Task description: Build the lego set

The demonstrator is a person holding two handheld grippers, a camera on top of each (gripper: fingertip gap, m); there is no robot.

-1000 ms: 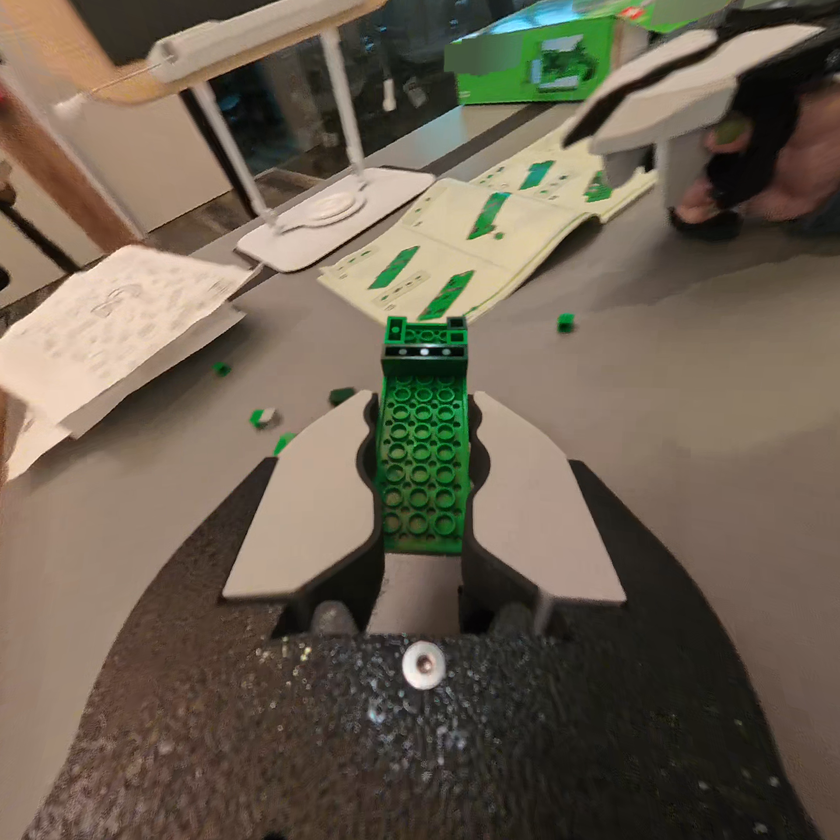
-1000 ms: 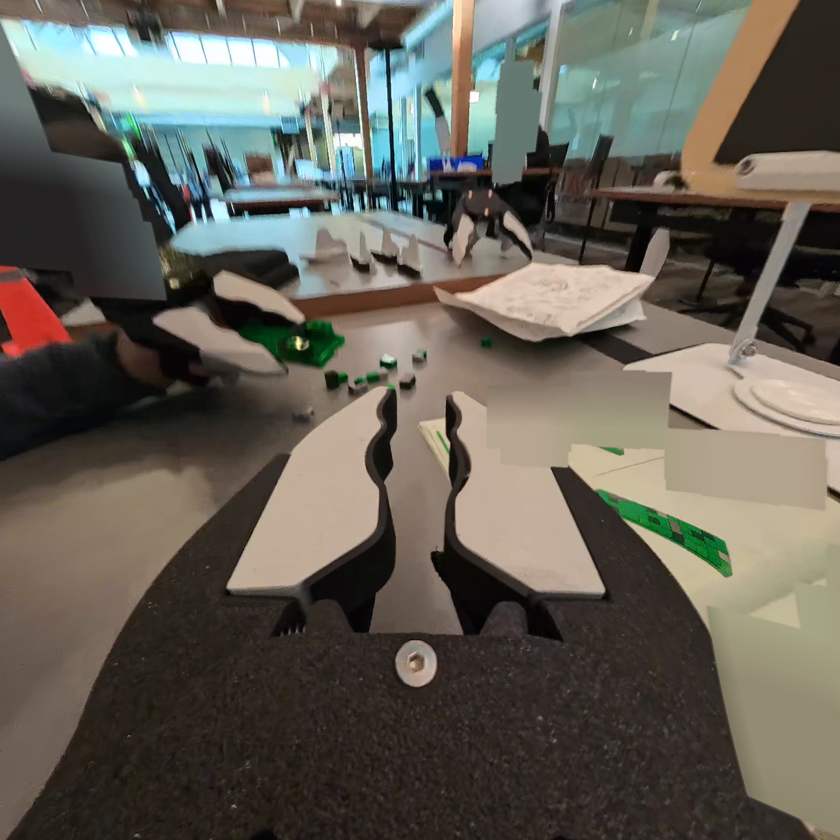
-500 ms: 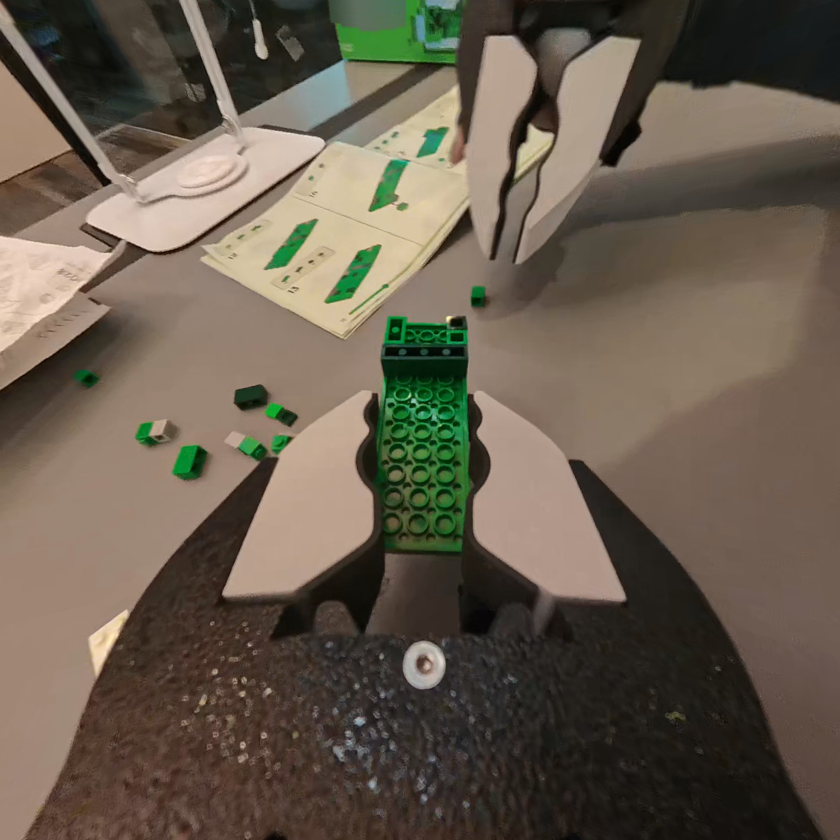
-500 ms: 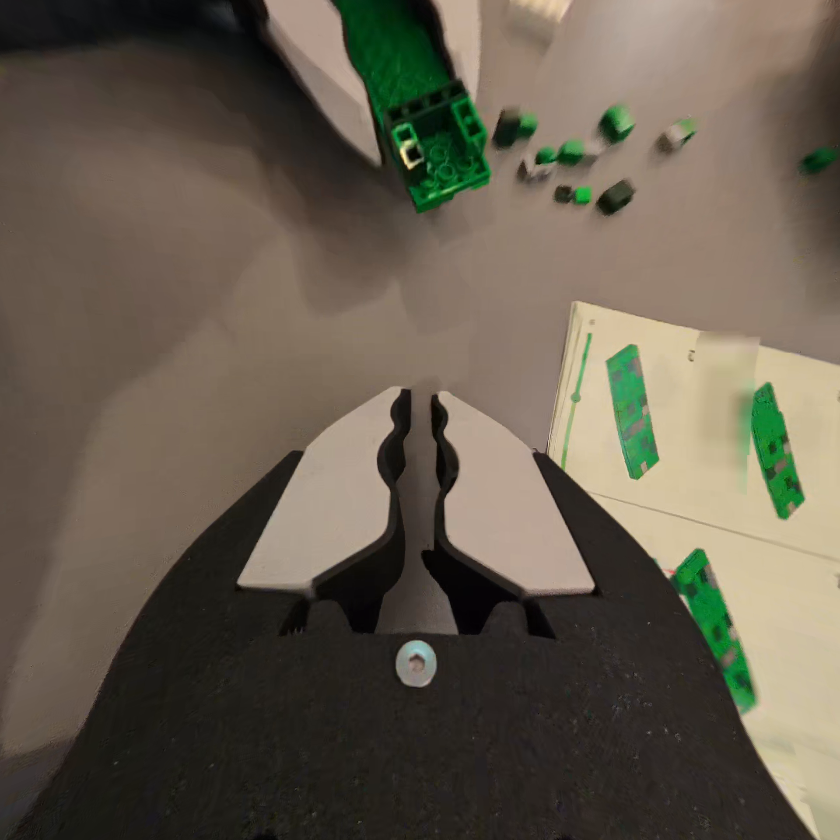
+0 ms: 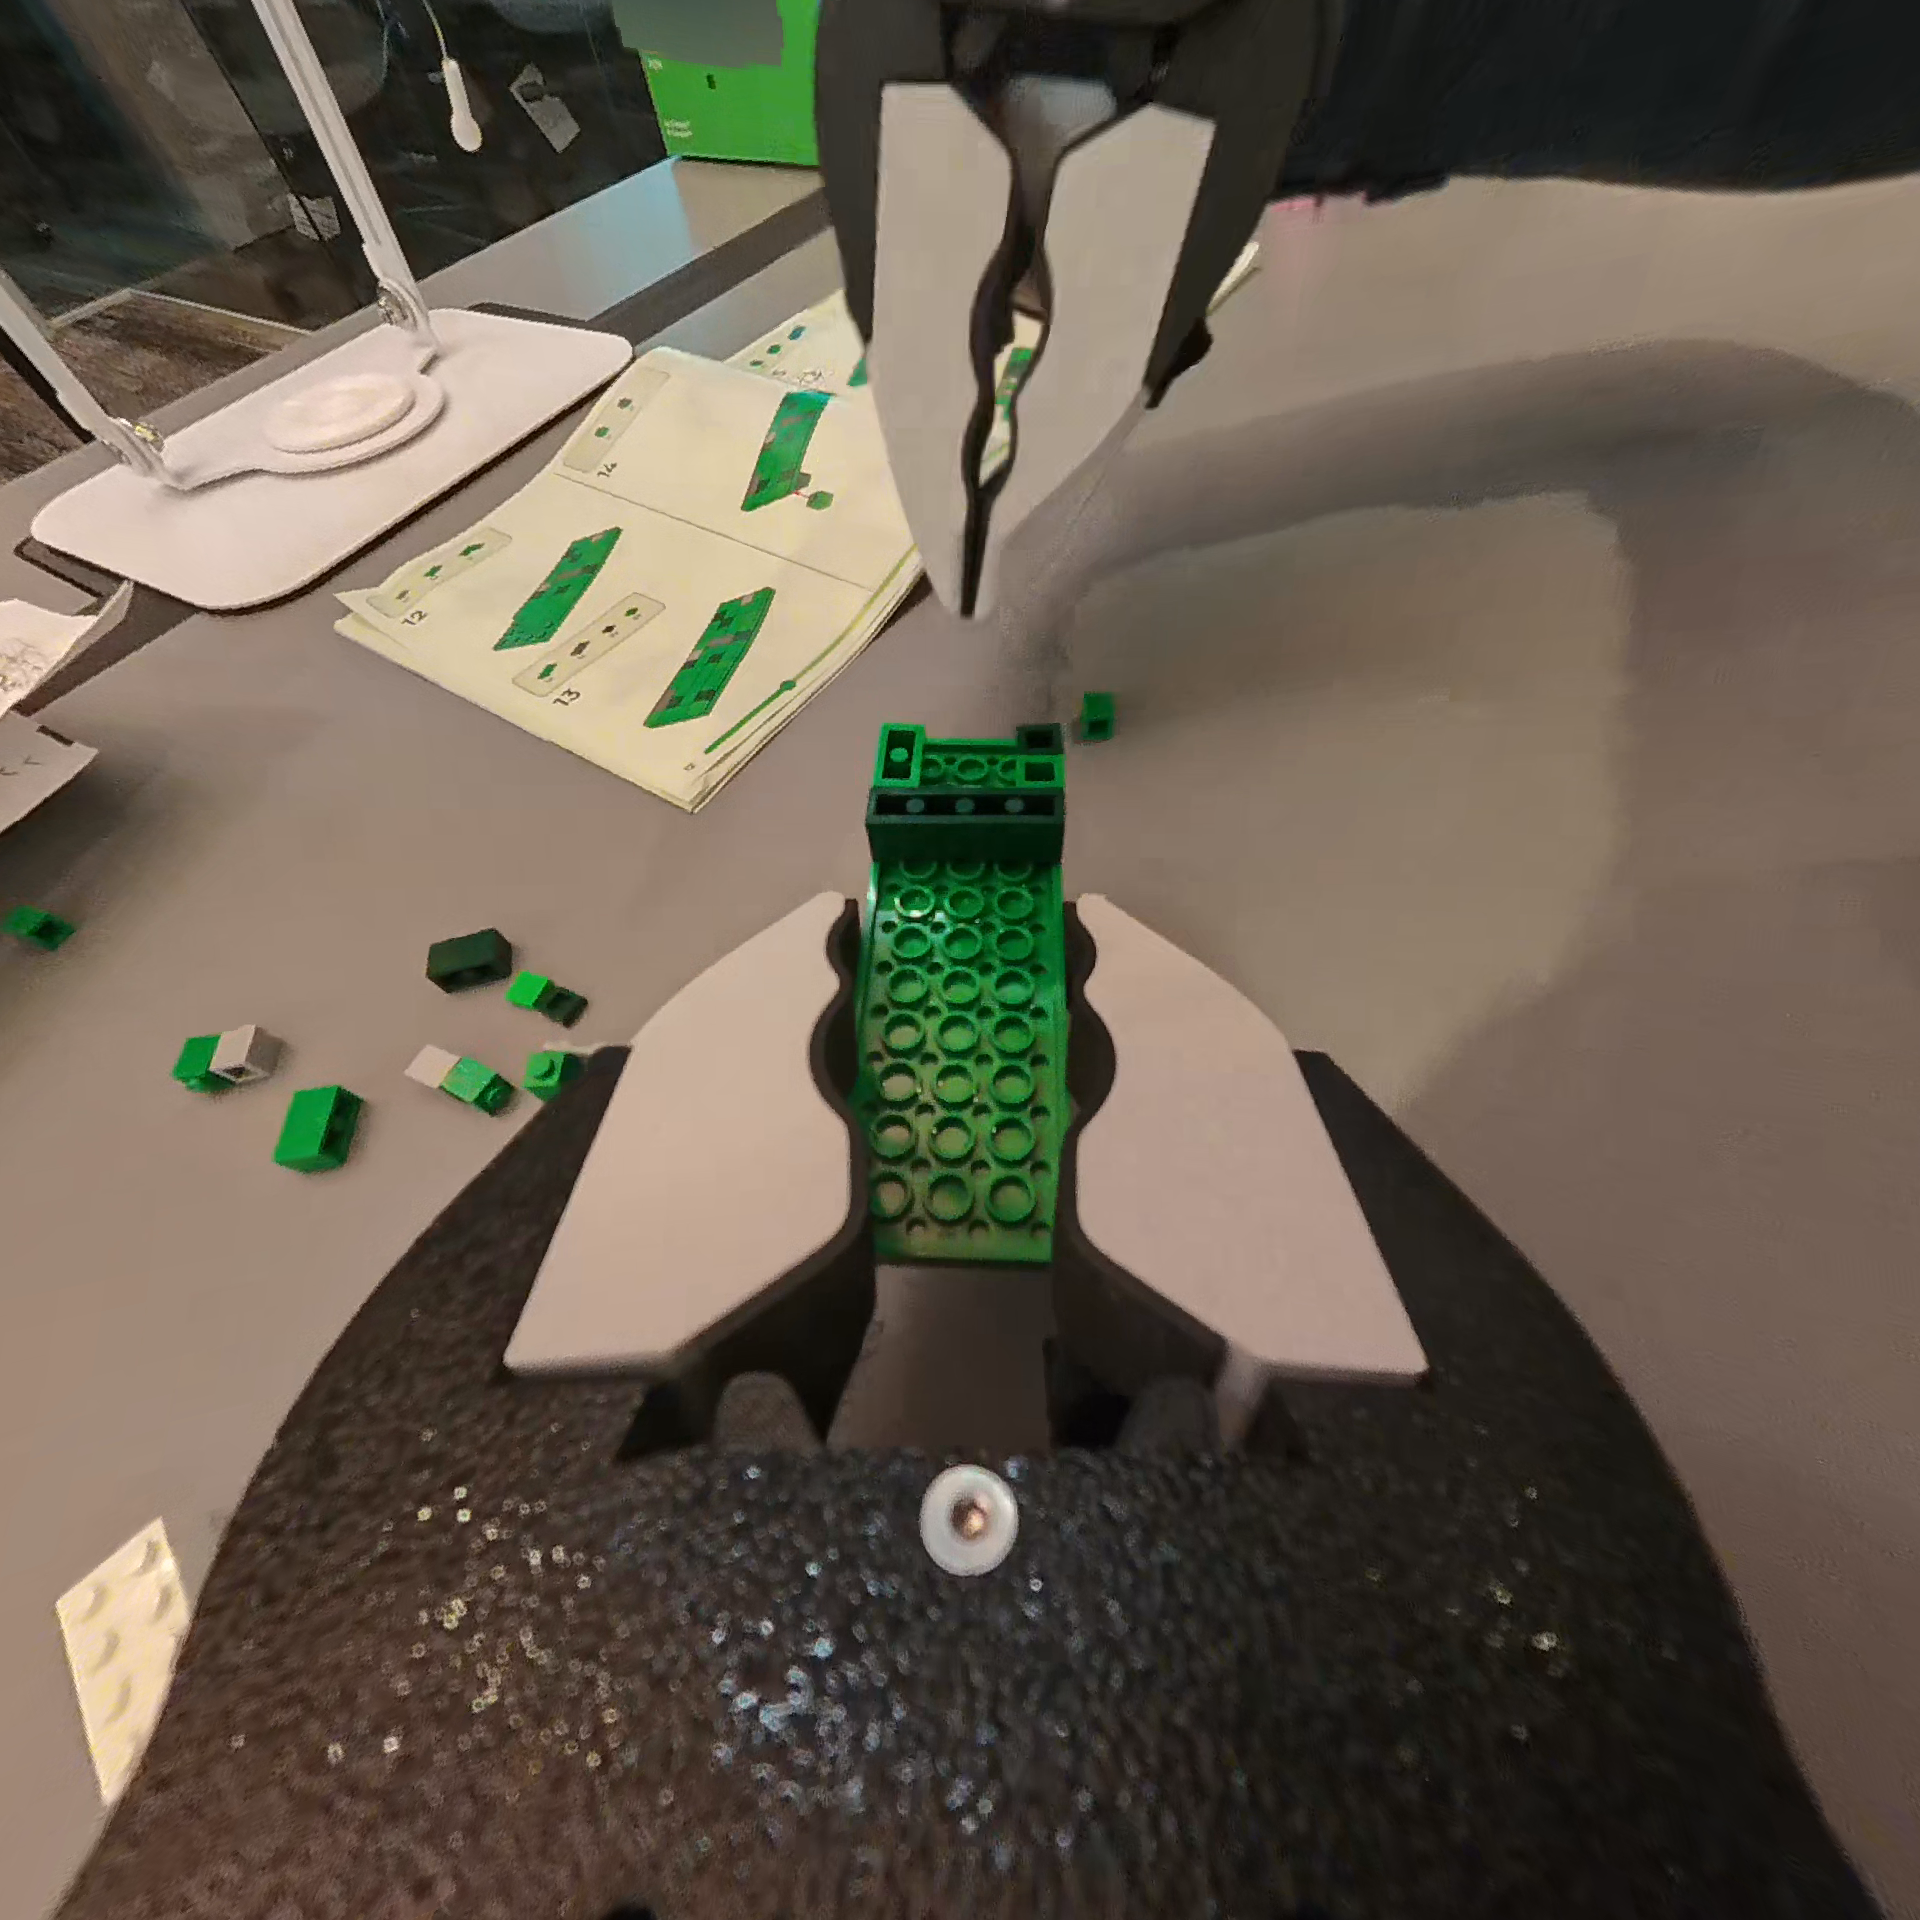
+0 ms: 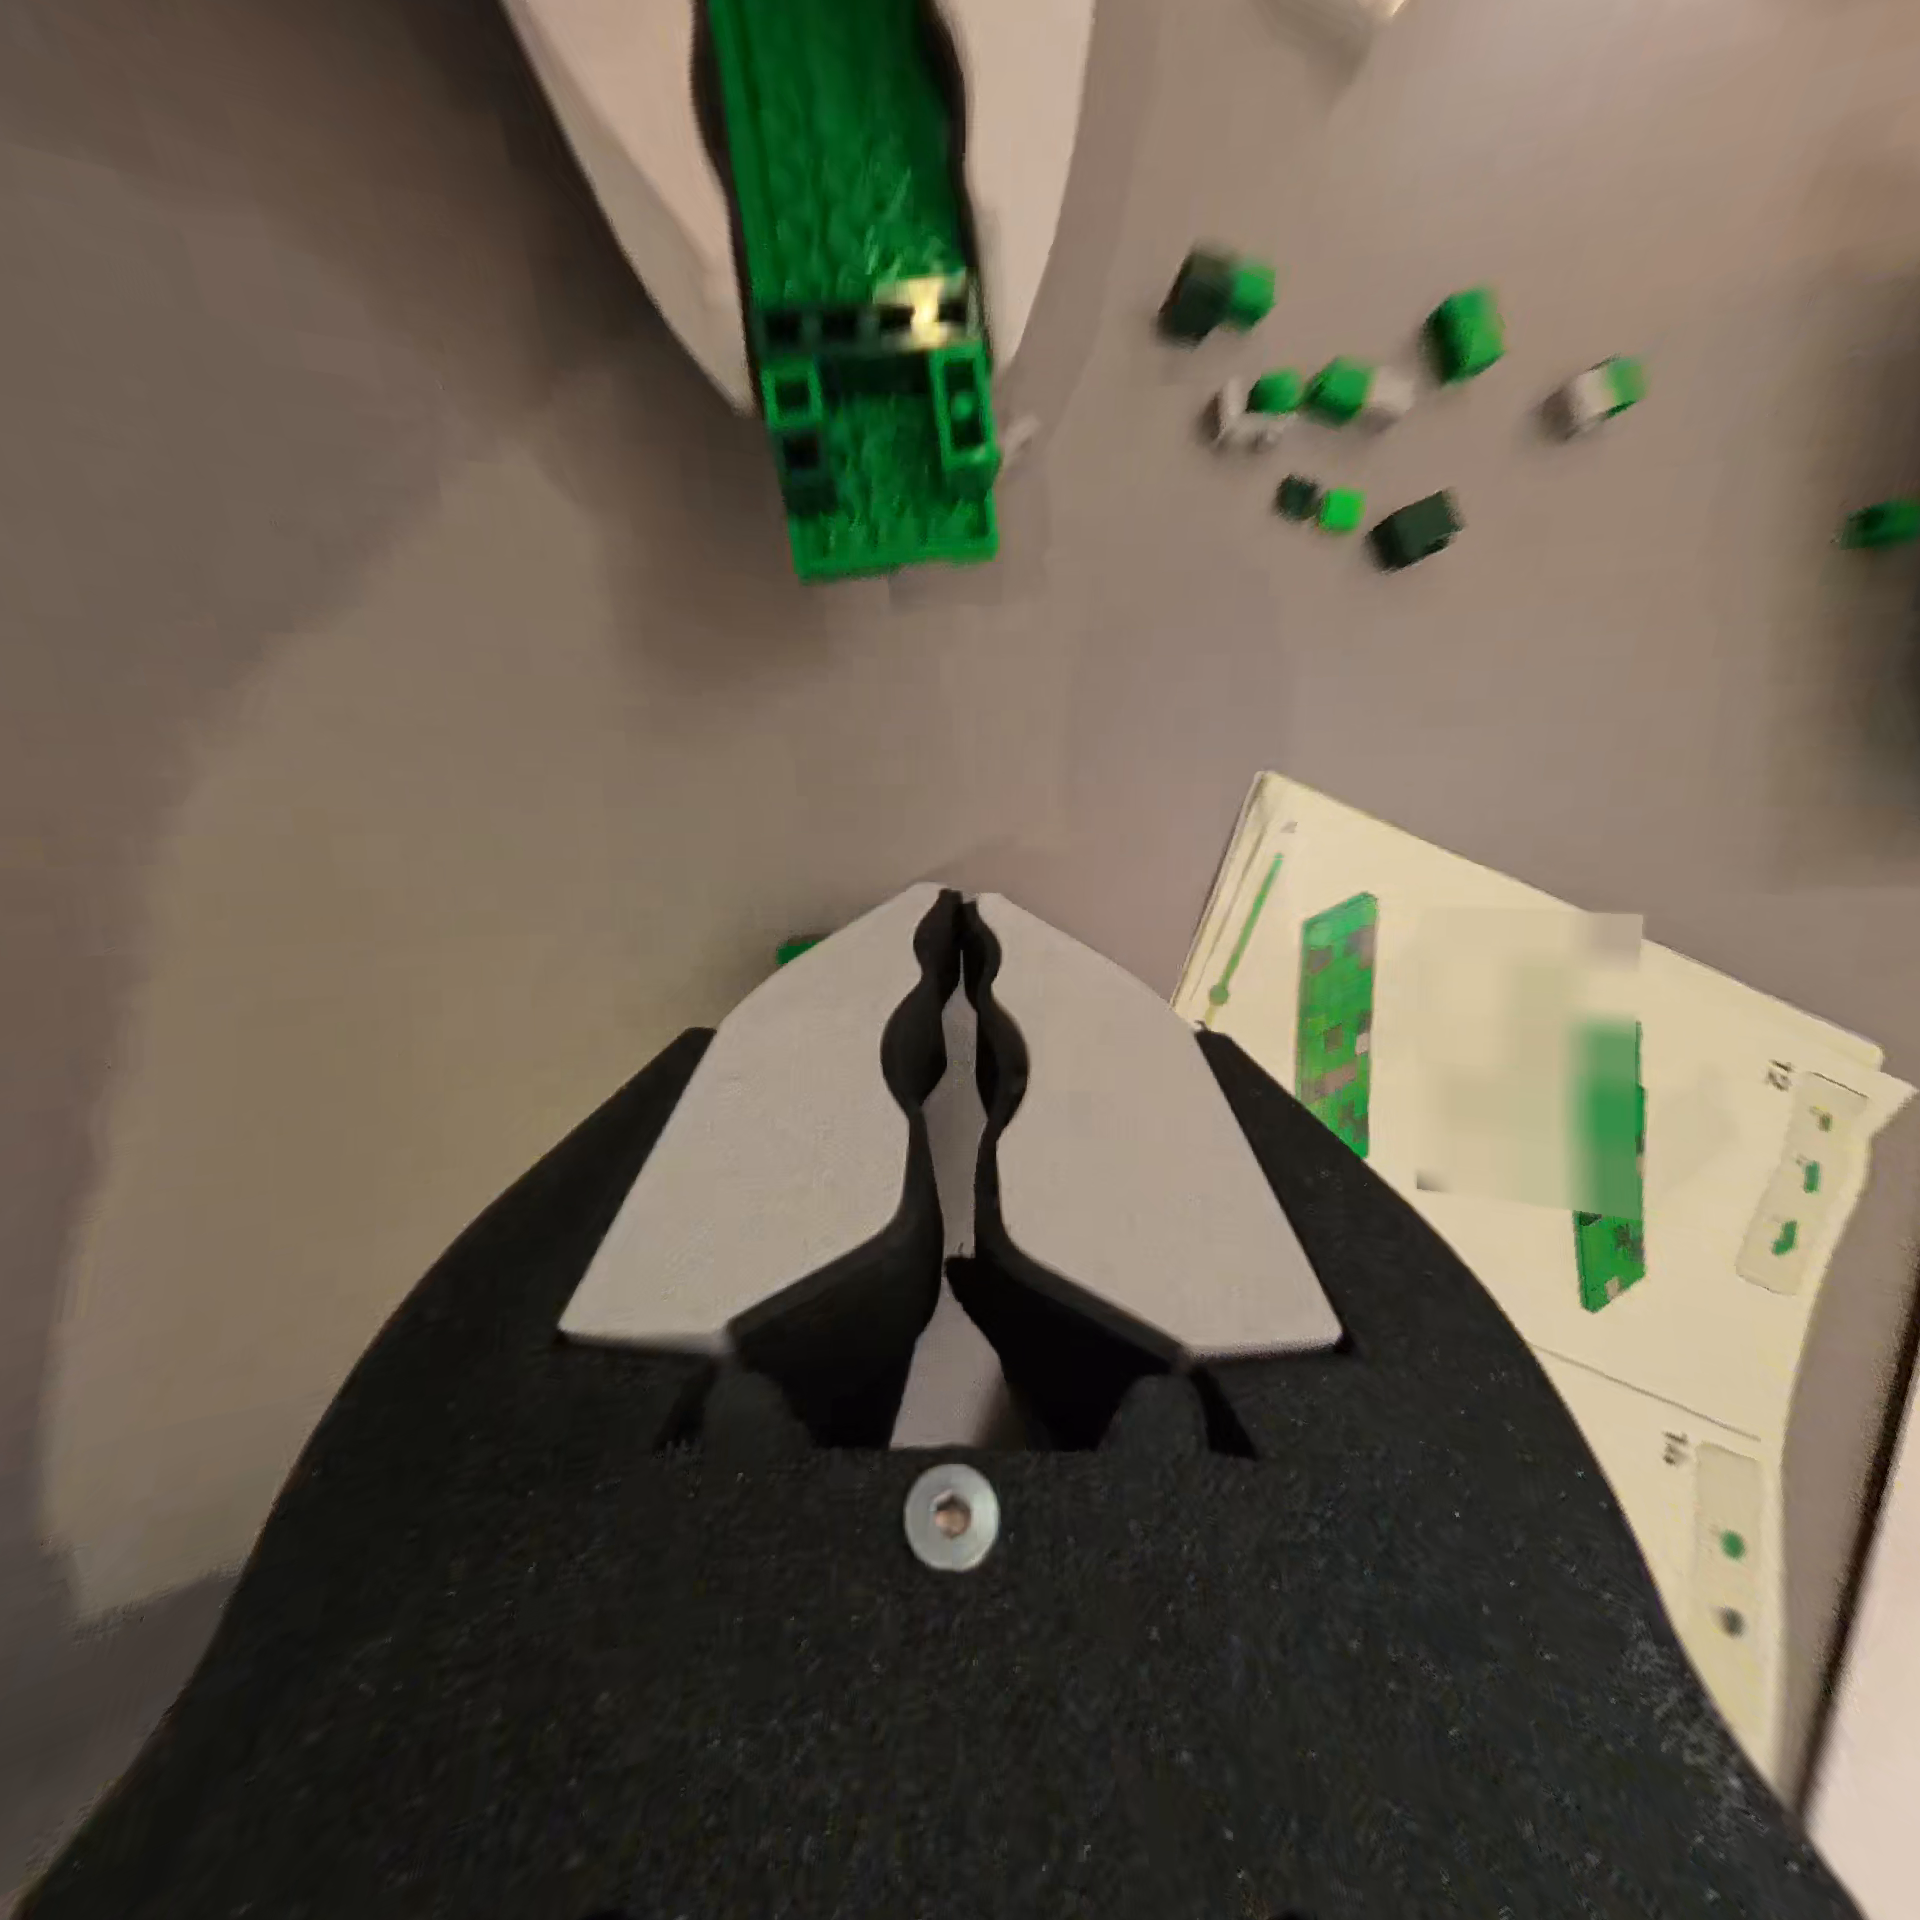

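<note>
My left gripper [image 5: 961, 914] is shut on a long green lego plate [image 5: 961, 1060], underside up. The plate carries a dark green brick and small green bricks at its far end [image 5: 966, 790]. It also shows at the top of the right wrist view [image 6: 862, 312]. My right gripper [image 6: 961, 904] is shut with nothing between its pads. In the left wrist view it [image 5: 971, 603] points down above the table just beyond the plate's far end. A small green brick [image 5: 1096, 717] lies on the table near its tips, and peeks out beside its left finger [image 6: 800, 951].
An open instruction booklet [image 5: 644, 582] lies on the grey table [image 5: 1455, 935]. Several loose green, dark green and grey bricks [image 5: 322, 1127] lie to the left. A white lamp base [image 5: 312, 436], a green box [image 5: 727, 104] and white papers [image 5: 31, 665] stand farther back.
My right gripper's jaws have closed on air while it swung over to point down near the held plate's far end. My left gripper has kept its grip on the plate.
</note>
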